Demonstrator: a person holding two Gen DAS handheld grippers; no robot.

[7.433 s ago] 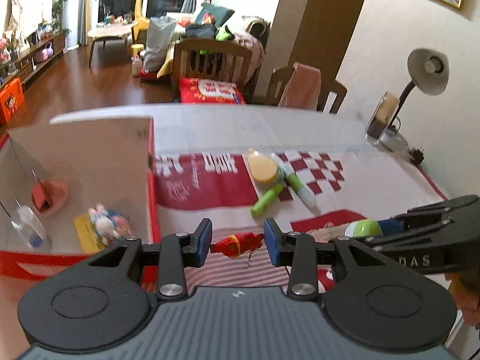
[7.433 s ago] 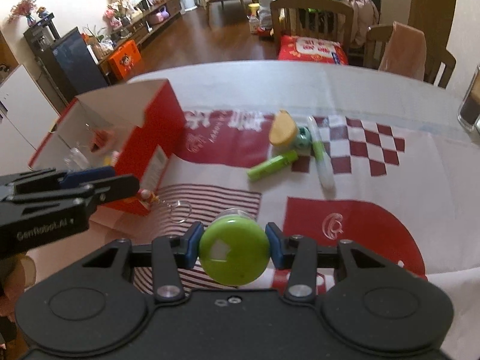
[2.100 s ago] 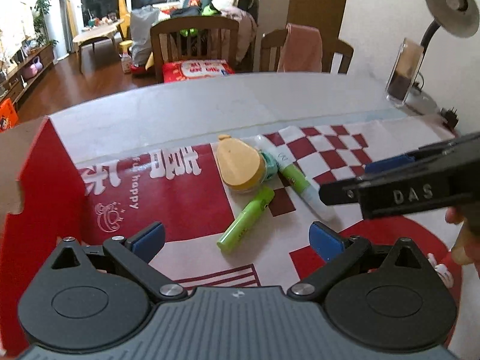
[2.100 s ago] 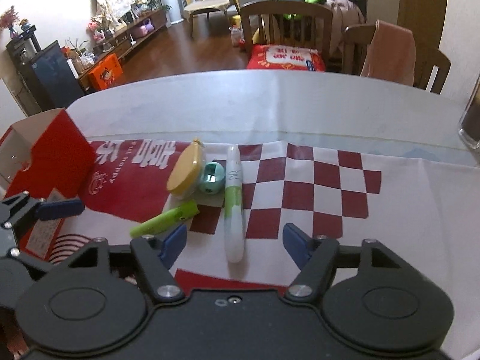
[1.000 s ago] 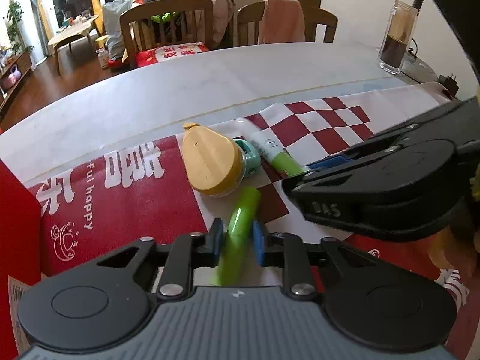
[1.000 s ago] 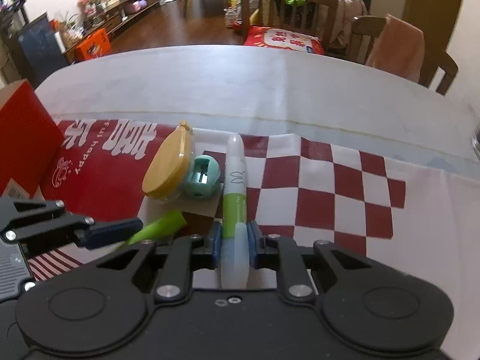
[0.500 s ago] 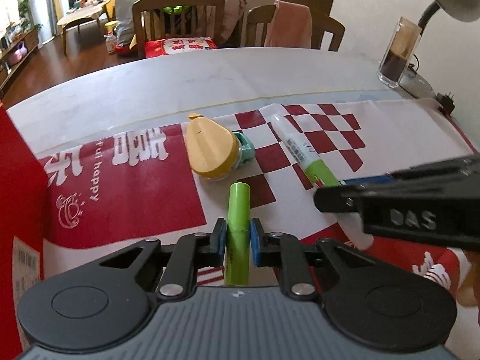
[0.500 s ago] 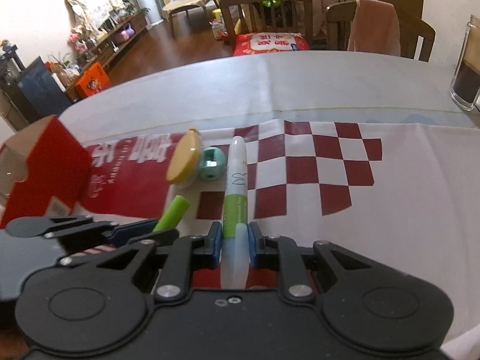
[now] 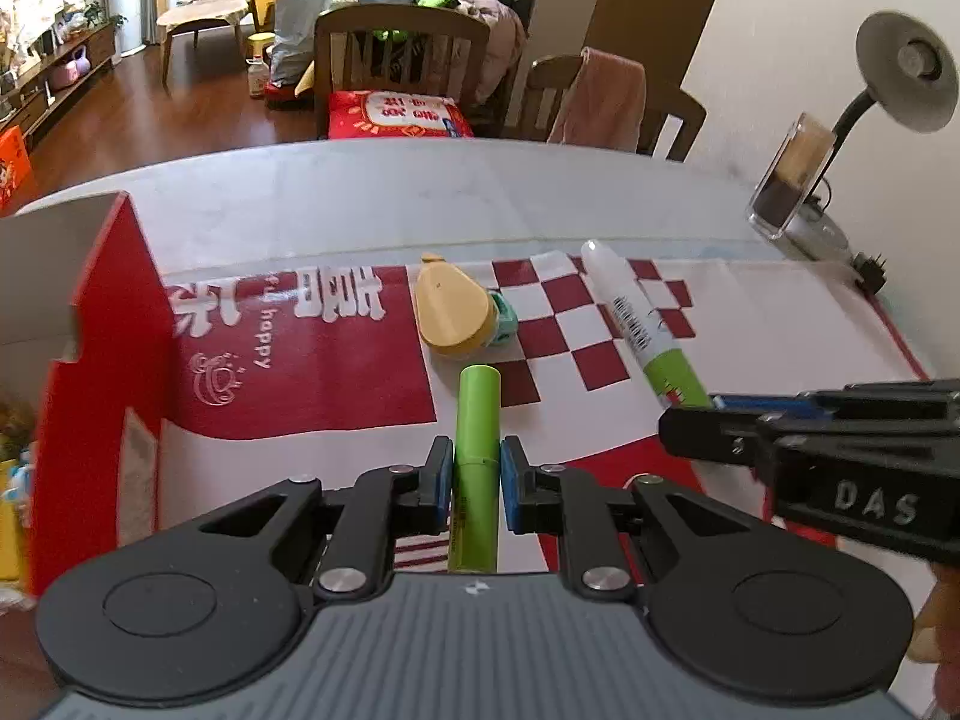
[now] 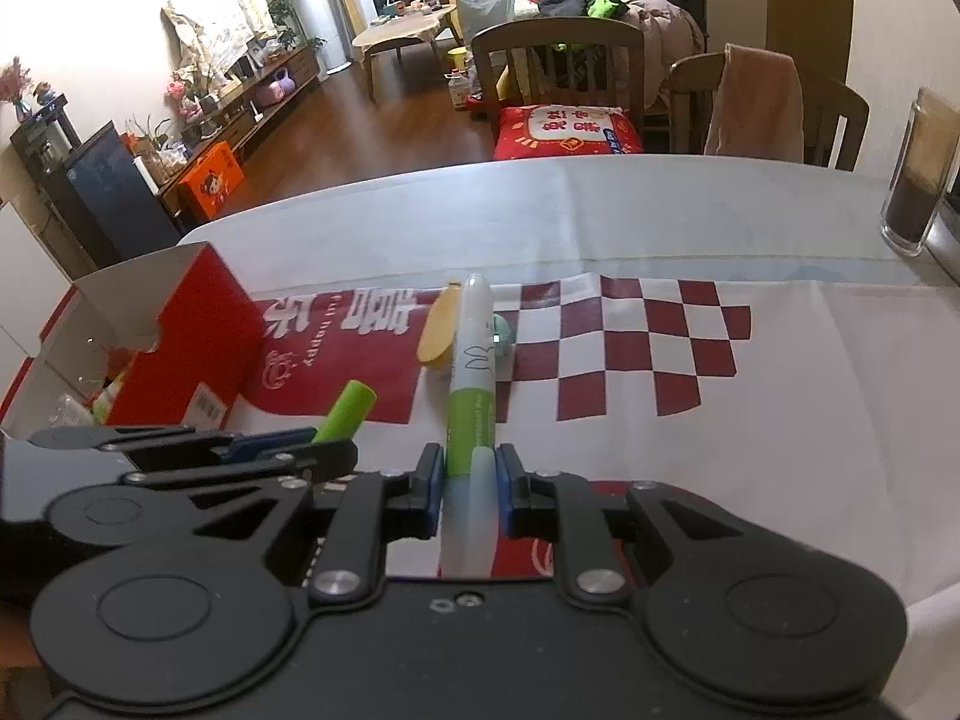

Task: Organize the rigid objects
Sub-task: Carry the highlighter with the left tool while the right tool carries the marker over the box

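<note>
The slim green plastic tube [image 9: 476,450] is pinched by the left gripper [image 9: 474,483], long axis pointing forward. The white-and-green marker pen [image 10: 471,420] is likewise clamped in the right gripper [image 10: 470,489]. The open red cardboard box [image 9: 102,312] lies leftward, nearer the left hand.

Open cloth [image 9: 750,324] rightward; red box [image 9: 129,324] wall left, yellow case [image 9: 453,315] ahead.

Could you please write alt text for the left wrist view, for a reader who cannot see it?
The left gripper is shut on a green tube above a red-and-white cloth. Beyond lie a yellow case and a red box.
</note>
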